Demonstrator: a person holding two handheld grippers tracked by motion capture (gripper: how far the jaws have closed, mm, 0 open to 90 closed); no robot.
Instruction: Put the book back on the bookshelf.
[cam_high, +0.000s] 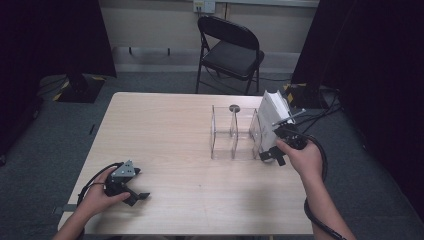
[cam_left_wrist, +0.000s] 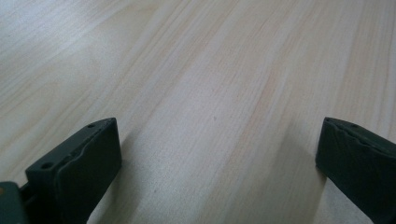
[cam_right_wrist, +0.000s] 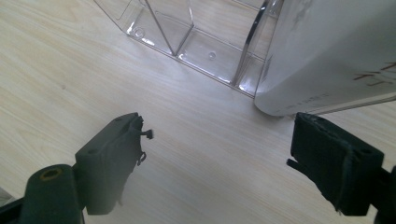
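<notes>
A clear plastic rack (cam_high: 234, 134) with upright dividers stands on the right half of the wooden table (cam_high: 170, 130). A white book (cam_high: 273, 120) leans in its rightmost slot. In the right gripper view the white book (cam_right_wrist: 327, 51) fills the upper right, beside the rack (cam_right_wrist: 187, 42). My right gripper (cam_high: 275, 156) is open just in front of the book, with nothing between its jaws; its own view shows the right gripper (cam_right_wrist: 217, 161) spread over bare wood. My left gripper (cam_high: 137, 196) rests open near the front left edge. The left gripper (cam_left_wrist: 217, 163) has bare table between its jaws.
A black folding chair (cam_high: 230, 50) stands beyond the table's far edge. Dark curtains hang on both sides. Cables (cam_high: 325, 112) trail on the floor at the right. A small dark disc (cam_high: 234, 108) lies on the table behind the rack.
</notes>
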